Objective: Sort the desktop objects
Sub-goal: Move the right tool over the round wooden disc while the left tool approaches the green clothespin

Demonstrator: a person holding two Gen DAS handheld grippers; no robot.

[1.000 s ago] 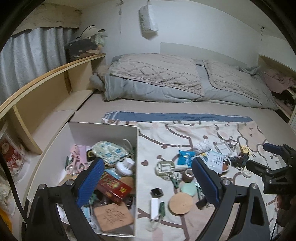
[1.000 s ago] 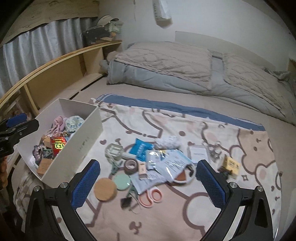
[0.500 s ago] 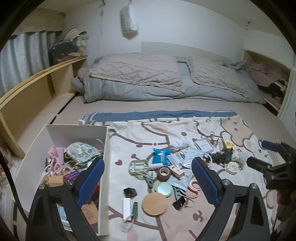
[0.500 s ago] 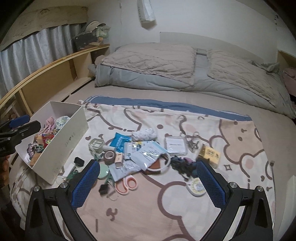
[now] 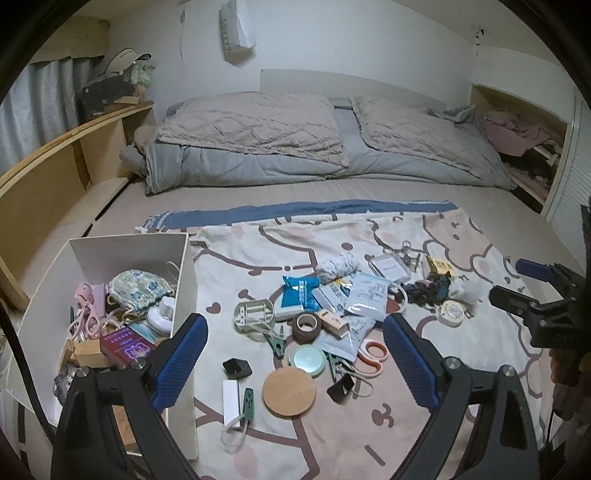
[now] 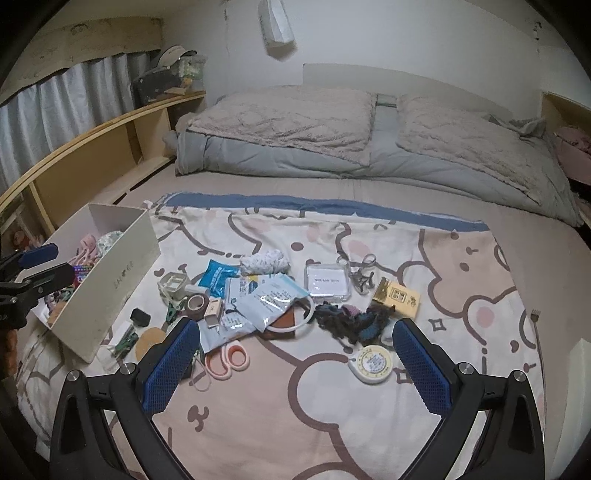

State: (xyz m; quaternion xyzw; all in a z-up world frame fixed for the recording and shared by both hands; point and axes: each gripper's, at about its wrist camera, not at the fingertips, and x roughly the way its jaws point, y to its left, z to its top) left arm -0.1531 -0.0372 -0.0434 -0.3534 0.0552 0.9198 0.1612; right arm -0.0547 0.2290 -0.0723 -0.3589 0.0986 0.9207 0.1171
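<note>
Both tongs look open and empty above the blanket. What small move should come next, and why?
Probably lower the right tongs toward the round tape measure. It lies alone on the blanket, nearest to them and apart from the dark yarn, so it seems the easiest grasp. The white box, already holding sorted things, sits by the left tongs, which are also open and empty.

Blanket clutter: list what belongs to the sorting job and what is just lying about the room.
Job: white box, tape roll, scissors, cork coaster, tape measure, yellow box.

Lying about: folded duvet, caps on the shelf, hanging bag.
</note>
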